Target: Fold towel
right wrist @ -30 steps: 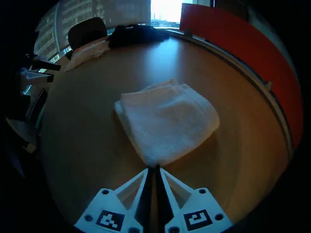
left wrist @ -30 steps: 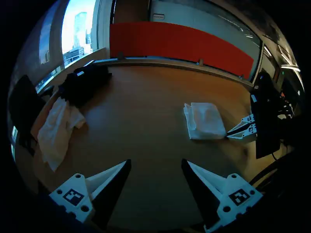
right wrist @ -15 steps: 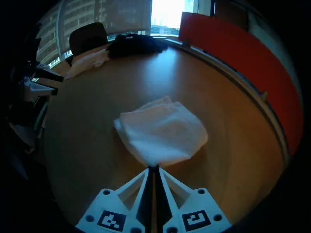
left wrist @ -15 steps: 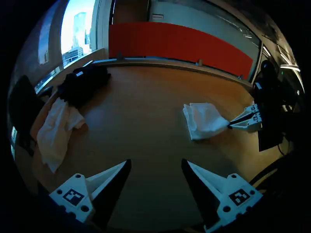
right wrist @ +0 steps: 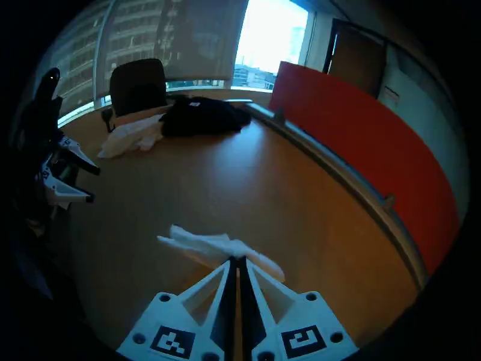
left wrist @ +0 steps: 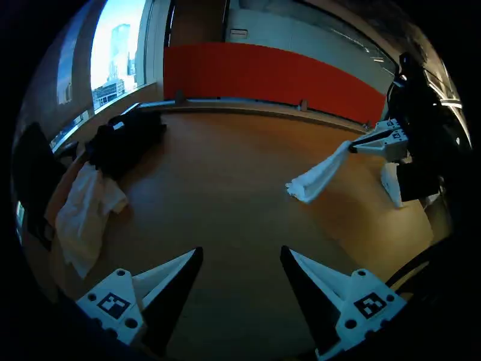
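Hanging limp and white there as a towel [left wrist: 315,177], pinched at its upper end by the right tool [left wrist: 356,146], strung out in a slack, bunched strip, slanting down with the crumpled lower end close above the desk [left wrist: 228,180]

I log the towel [left wrist: 315,177] as white. Table [left wrist: 228,180]: orange-brown wood. Panel [left wrist: 270,75]: red. Bundle [left wrist: 123,138]: black. Cloth [left wrist: 84,216]: white. My left gripper [left wrist: 240,253] and right gripper [right wrist: 239,262]: white, dark inner faces, black-and-white square markers.
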A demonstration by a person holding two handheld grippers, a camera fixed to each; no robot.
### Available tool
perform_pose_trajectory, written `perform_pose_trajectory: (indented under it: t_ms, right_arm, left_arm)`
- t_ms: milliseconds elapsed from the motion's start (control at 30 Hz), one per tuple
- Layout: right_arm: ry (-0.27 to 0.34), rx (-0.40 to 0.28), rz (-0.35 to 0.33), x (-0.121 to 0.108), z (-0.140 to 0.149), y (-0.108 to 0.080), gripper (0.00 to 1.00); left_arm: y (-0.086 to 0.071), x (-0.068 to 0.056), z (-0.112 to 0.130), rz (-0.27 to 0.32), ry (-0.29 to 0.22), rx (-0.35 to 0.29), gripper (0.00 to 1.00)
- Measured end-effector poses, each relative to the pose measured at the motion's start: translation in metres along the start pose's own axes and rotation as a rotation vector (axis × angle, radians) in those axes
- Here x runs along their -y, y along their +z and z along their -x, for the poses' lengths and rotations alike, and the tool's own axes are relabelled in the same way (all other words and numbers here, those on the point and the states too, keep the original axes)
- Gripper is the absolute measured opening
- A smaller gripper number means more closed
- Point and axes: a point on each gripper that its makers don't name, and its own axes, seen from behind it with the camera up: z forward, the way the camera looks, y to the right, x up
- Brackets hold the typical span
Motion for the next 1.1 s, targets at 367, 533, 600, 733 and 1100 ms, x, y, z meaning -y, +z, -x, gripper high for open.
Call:
perform_pose_trajectory:
  t_ms: [367,533,600,733,1100]
  right_arm:
    - [-0.007,-0.050,0.037,-0.033,-0.037,-0.029,0.03]
    - [0.013,-0.053,0.062,-0.048,-0.036,-0.041,0.03]
    - [0.023,-0.054,0.073,-0.055,-0.035,-0.046,0.03]
    - [0.043,-0.056,0.100,-0.071,-0.032,-0.056,0.03]
    - [0.076,-0.041,0.159,-0.113,-0.015,-0.085,0.03]
  left_arm:
    - [0.002,-0.009,-0.012,0.029,0.011,-0.021,0.96]
    - [0.004,-0.012,-0.014,0.041,0.016,-0.021,0.96]
    - [0.005,-0.013,-0.015,0.045,0.018,-0.022,0.95]
    - [0.007,-0.015,-0.017,0.052,0.026,-0.019,0.96]
    - [0.011,-0.022,-0.021,0.068,0.045,-0.013,0.96]
